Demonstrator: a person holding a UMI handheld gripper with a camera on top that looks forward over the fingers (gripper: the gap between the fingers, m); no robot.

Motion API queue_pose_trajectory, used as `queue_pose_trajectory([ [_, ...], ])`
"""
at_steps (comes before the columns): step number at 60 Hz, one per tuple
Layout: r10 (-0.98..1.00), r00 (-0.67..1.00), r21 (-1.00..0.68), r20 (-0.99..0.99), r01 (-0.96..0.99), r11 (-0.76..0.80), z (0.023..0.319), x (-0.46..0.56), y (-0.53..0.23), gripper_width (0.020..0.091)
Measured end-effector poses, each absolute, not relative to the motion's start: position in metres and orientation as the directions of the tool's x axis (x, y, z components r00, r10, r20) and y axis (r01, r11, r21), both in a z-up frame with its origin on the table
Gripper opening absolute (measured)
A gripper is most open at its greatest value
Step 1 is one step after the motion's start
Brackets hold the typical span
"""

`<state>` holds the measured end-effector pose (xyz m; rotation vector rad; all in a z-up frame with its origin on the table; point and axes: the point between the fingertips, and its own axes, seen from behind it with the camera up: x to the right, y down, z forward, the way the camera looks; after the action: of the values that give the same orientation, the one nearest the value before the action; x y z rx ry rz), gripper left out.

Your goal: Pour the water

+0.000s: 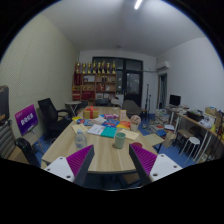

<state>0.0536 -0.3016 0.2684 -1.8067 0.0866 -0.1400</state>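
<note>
- A pale green cup (119,140) stands on the wooden worktop (100,155), just ahead of the right finger's pad (143,158).
- A greyish cup (80,139) stands near it, ahead of the left finger's pad.
- The gripper (112,162) has its jaws wide apart, holding nothing.
- Papers and small colourful items lie further along the worktop.
- Black office chairs (50,114) stand to the left; shelves (96,82) line the far wall.
</note>
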Motion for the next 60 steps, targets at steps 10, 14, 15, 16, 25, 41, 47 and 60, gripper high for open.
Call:
queue_pose_trajectory([
  [10,-0.072,0.997,-0.971,0.037,0.019,-0.237,0.242,-0.026,-0.298,0.0803],
  [14,-0.035,0.999,-0.968,0.037,0.027,-0.251,0.221,-0.057,-0.283,0.0808],
  [15,-0.027,0.999,-0.968,0.033,0.025,-0.25,0.217,-0.065,-0.278,0.0811],
  [16,-0.021,0.999,-0.969,0.028,0.022,-0.248,0.212,-0.072,-0.272,0.0811],
  [25,0.029,0.999,-0.973,0.039,0.045,-0.226,0.166,-0.123,-0.207,0.0812],
  [41,-0.071,0.989,-0.975,0.132,0.117,-0.19,0.111,-0.116,-0.094,0.0814],
  [47,-0.149,0.981,-0.983,0.121,0.097,-0.156,0.106,-0.098,-0.058,0.0815],
  [60,-0.216,0.973,-0.99,0.082,0.054,-0.13,0.089,-0.071,0.012,0.0827],
])
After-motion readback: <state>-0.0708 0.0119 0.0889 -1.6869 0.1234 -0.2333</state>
